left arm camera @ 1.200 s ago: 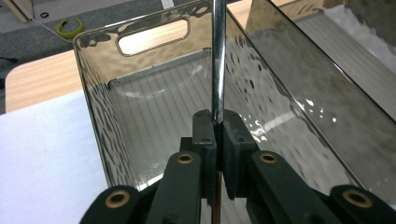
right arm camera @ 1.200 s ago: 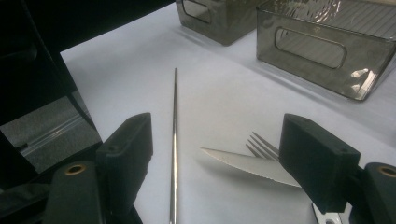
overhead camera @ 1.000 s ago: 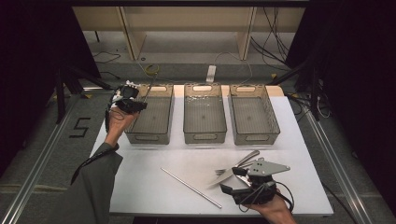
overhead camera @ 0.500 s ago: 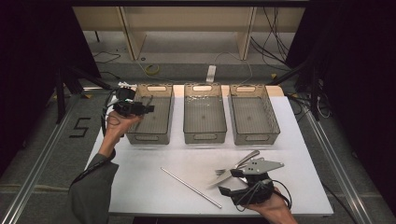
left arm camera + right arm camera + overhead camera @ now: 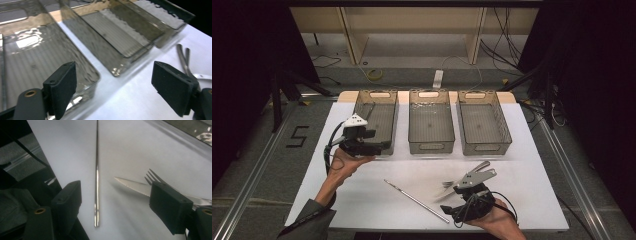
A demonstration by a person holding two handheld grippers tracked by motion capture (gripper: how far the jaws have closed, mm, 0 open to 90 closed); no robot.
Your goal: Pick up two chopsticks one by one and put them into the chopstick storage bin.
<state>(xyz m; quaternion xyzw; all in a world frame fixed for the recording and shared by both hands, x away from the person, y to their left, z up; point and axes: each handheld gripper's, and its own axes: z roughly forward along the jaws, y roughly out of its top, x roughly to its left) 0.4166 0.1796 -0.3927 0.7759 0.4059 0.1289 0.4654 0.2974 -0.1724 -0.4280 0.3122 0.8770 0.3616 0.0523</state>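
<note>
High view: the left gripper [image 5: 384, 146] is held just above the table [image 5: 522, 165], down-left of the middle bin [image 5: 431, 145] and at the near end of the left bin [image 5: 362, 107]. Its jaws point toward the middle bin. The right bin [image 5: 507, 130] stands on the middle bin's other side. The rod [image 5: 417, 201] lies flat on the table, well in front of the middle bin. The right gripper [image 5: 452, 197] sits low, also in front of the middle bin, just right of the rod's near end.

Left gripper view: the left gripper [image 5: 117, 87] has its 2 jaws wide apart; they have just been opening and nothing is between them. The left bin [image 5: 82, 57] is below its left jaw, the middle bin [image 5: 117, 42] just beyond. A 2-armed metal utensil [image 5: 183, 57] lies on the table by the right jaw.

Right gripper view: the right gripper [image 5: 115, 205] is spread wide and grips nothing. The rod [image 5: 97, 170] lies between the jaws, touching neither. A knife [image 5: 132, 185] and fork [image 5: 152, 176] lie beside it, partly behind the right jaw.
</note>
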